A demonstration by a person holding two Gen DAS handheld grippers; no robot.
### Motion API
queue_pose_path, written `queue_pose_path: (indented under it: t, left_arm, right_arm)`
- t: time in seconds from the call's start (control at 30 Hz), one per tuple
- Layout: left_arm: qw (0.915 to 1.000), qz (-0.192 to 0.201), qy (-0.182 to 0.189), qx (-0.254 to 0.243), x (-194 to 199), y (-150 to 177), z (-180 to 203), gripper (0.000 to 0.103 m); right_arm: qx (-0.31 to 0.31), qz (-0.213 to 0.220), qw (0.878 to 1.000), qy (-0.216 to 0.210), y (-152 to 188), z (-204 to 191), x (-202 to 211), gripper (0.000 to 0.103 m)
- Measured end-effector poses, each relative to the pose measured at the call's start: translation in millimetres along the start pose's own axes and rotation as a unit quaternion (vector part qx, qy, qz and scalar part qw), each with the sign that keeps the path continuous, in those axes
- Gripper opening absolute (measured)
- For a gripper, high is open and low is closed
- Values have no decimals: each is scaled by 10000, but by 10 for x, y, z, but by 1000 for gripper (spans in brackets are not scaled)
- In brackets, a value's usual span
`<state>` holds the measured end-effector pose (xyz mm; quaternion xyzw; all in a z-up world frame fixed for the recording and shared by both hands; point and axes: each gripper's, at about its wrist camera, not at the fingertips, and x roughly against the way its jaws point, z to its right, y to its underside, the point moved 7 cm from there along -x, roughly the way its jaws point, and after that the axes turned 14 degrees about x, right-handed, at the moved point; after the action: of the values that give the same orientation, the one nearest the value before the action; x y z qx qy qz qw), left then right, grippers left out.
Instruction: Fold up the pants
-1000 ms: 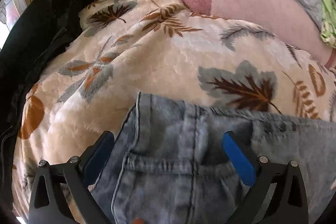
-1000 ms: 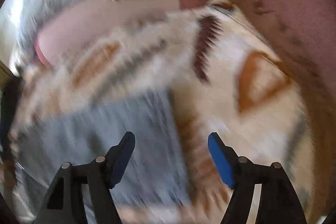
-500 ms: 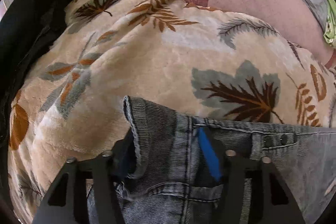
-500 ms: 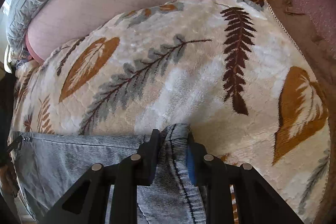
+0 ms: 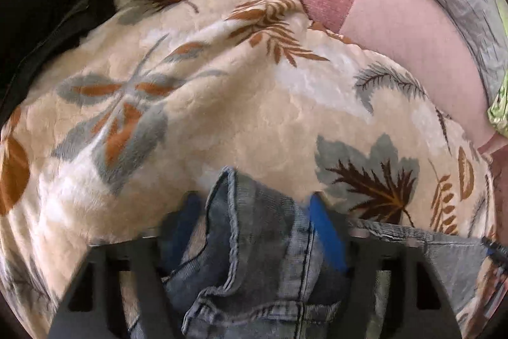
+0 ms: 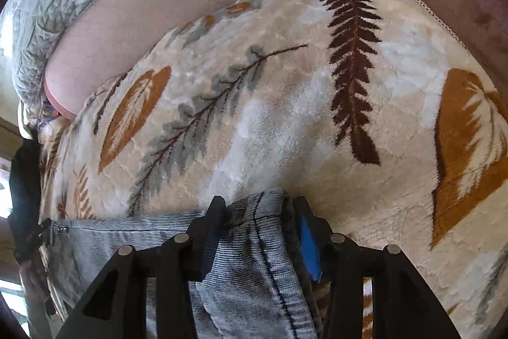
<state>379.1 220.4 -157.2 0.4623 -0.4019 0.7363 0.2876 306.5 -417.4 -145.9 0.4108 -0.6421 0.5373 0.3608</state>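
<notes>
Gripping the pants (image 5: 263,247) at bottom centre, your left gripper (image 5: 254,231) is pinching one waistband corner; your right gripper (image 6: 263,231) is clamping the other. Keep both lifting evenly above the leaf-print blanket (image 6: 285,116).

faded blue jeans (image 5: 263,259), waistband bunched, on blanket (image 5: 222,104)

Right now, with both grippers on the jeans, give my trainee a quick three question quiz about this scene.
1. True or false: the left gripper is shut on the jeans.
2. Which surface lies under the jeans? A) bare wooden table B) leaf-print blanket C) tiled floor
3. Fill in: the pads on the right gripper fingers are ____ in colour.

Key: 1 true; 2 B; 3 blue
</notes>
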Motion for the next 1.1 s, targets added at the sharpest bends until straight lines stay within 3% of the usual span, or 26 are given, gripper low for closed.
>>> queue_pose_path:
  t: [0.03,0.07,0.17,0.27,0.47,0.6,0.67,0.73,0.8,0.83,0.87,0.9,0.97,1.03,1.1]
  left_arm:
    - [9999,20,-134,-70,-9,-6,15,26]
    - [9998,-1,-140,-106,-14,-7,39,16]
    - [9996,55,-183,-226,37,-1,82,11]
    - [9992,309,-40,-250,281,16,91,10]
    - [9910,997,756,-468,1379,219,-22,10]
    - [9811,1364,1220,-627,2173,674,-365,10]
    - [9786,1345,1410,-660,2383,993,-619,10]
    - [9797,1188,1440,-730,2420,1366,-913,10]
    - [9843,670,1338,-936,2221,1749,-1189,15]
    - [9881,374,1038,-1074,2053,1928,-1351,20]
    - [9920,143,613,-1091,1907,2062,-1526,31]
    - [9931,-26,388,-1108,1829,2137,-1636,37]
    - [9950,-28,329,-941,1860,2167,-1788,39]
    - [9948,371,246,-912,2074,2067,-1783,42]
    - [9914,751,316,-1024,2294,1961,-1610,56]
  right_arm:
    - [53,-2,10000,55,-12,-17,2,29]
    - [117,-6,9999,74,-18,-42,8,27]
    - [339,38,9991,233,-44,-131,80,19]
    - [363,351,9986,179,-45,-212,329,16]
    - [612,1179,9911,-99,203,-448,1242,16]
    - [797,1710,9817,-255,778,-529,1912,16]
    - [901,1869,9774,-408,1234,-519,2117,16]
    - [975,1750,9778,-607,1847,-518,2157,17]
    - [1048,1439,9828,-483,2410,-464,2022,23]
    - [1101,1155,9862,-436,2622,-447,1900,37]
    - [1144,488,9911,-471,2924,-419,1673,46]
    - [1072,176,9935,-335,3111,-357,1575,52]
    - [839,250,9959,-233,3240,-249,1640,52]
    - [484,561,9968,-301,3177,-165,1825,63]
    - [103,880,9957,-288,2993,-90,2004,72]
